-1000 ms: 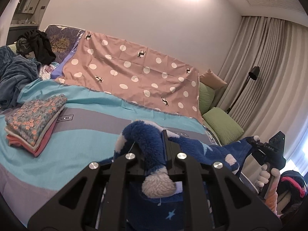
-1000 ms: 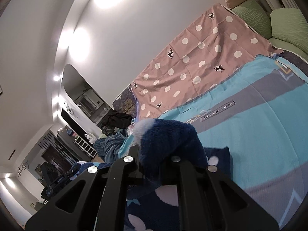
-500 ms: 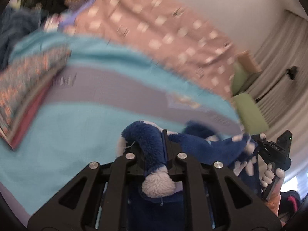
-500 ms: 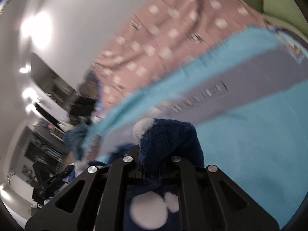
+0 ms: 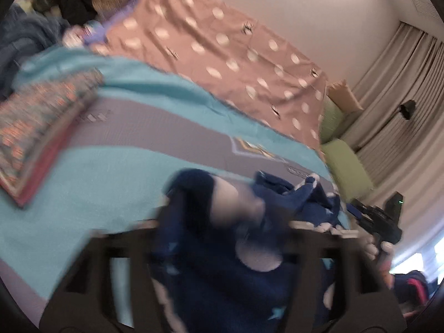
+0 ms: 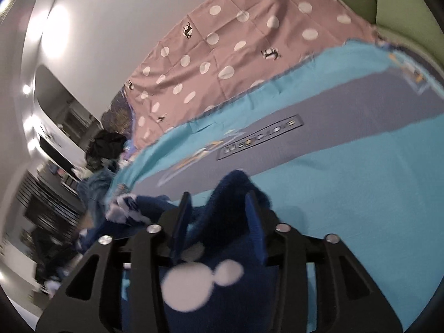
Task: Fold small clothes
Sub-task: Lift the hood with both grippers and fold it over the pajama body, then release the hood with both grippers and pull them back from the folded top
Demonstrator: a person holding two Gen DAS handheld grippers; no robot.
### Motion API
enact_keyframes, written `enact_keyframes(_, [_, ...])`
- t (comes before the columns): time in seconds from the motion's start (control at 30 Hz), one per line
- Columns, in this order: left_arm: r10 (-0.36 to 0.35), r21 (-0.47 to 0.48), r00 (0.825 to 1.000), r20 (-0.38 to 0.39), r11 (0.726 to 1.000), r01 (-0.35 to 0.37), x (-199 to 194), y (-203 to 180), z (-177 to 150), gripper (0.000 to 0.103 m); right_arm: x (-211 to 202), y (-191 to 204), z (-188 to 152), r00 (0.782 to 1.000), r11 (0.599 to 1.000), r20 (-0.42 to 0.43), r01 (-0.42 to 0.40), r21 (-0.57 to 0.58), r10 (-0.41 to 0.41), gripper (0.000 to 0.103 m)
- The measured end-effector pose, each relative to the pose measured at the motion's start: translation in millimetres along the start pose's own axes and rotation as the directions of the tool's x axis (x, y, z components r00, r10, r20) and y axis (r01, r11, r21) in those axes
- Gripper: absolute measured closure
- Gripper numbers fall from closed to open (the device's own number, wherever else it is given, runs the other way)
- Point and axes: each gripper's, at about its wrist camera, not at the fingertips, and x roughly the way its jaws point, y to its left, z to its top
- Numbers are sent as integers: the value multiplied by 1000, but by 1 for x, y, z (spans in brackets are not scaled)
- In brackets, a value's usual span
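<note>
A fuzzy dark blue garment with white spots and small stars (image 5: 222, 272) lies over the teal and grey bedspread (image 5: 111, 172). It also shows in the right wrist view (image 6: 222, 266). My left gripper (image 5: 224, 216) is blurred; its jaws stand wide apart with the garment's cuff loose between them. My right gripper (image 6: 219, 208) is open, its blue-padded fingers (image 6: 181, 216) spread either side of a fold of the garment. The right gripper and the hand holding it show in the left wrist view (image 5: 380, 224).
A folded stack of floral and pink clothes (image 5: 36, 122) lies at the left of the bed. A pink polka-dot sheet (image 5: 222, 52) covers the far side. Green pillows (image 5: 347, 163) are at the right, a heap of dark clothes (image 5: 69, 0) at the far left.
Both grippers have opened and let go of the blue garment, which has dropped onto the bedspread. Both cameras are tilted lower toward the bed than a second ago.
</note>
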Motion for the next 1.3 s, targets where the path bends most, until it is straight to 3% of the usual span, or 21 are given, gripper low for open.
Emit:
enact_keyframes(0.03, [53,25,998,44,998,-55,-10,0,0,25,2,-3,-1,1000,1000,-14,7,-3,-7,51])
enact_keyframes(0.17, [84,26,995,59,996,-86,-17,14,1,25,17,-19,-5,997,1000,-81,13,27,-11,48])
enact_keyframes(0.27, [86,48,995,-45,995,-84,7,25,-4,25,32,-26,-6,992,999,-130,2,51,5,47])
enact_keyframes(0.4, [82,77,981,-174,995,-70,52,33,-6,25,50,-32,-4,980,998,-197,-33,51,42,43])
enact_keyframes(0.57, [-8,52,977,-211,998,19,90,36,15,26,72,-35,11,960,993,-254,-108,43,116,39])
enact_keyframes(0.6, [-25,48,976,-215,998,36,97,35,19,29,76,-35,12,957,992,-261,-119,43,126,39])
enact_keyframes(0.63, [-35,45,975,-220,998,46,104,35,22,51,80,-33,15,957,992,-262,-122,40,128,39])
enact_keyframes(0.67, [-67,38,971,-231,996,77,110,35,26,85,81,-31,18,958,990,-250,-135,35,139,47])
enact_keyframes(0.7, [-92,25,968,-234,995,101,114,35,28,92,80,-28,20,958,986,-235,-162,33,165,63])
enact_keyframes(0.73, [-106,13,970,-217,994,111,113,35,31,92,75,-26,22,960,984,-216,-175,39,180,94])
enact_keyframes(0.83, [-150,39,987,-63,988,153,78,28,38,93,44,-22,30,969,972,-79,-233,39,236,95])
enact_keyframes(0.93, [-103,29,995,4,994,103,60,35,40,93,29,-31,39,971,969,0,-238,66,239,95])
enact_keyframes(1.0, [-77,10,997,-19,997,78,68,43,38,93,37,-42,38,987,983,-3,-161,87,162,97])
enact_keyframes(1.03, [-63,-1,996,-58,998,63,80,48,35,91,51,-50,36,994,990,-44,-95,102,100,97])
enact_keyframes(1.13, [13,-24,986,-164,1000,-17,115,64,20,76,77,-65,18,989,990,-142,-12,143,32,94])
enact_keyframes(1.3, [13,-58,992,-126,998,-20,100,67,17,57,52,-56,10,992,994,-120,-24,107,37,94])
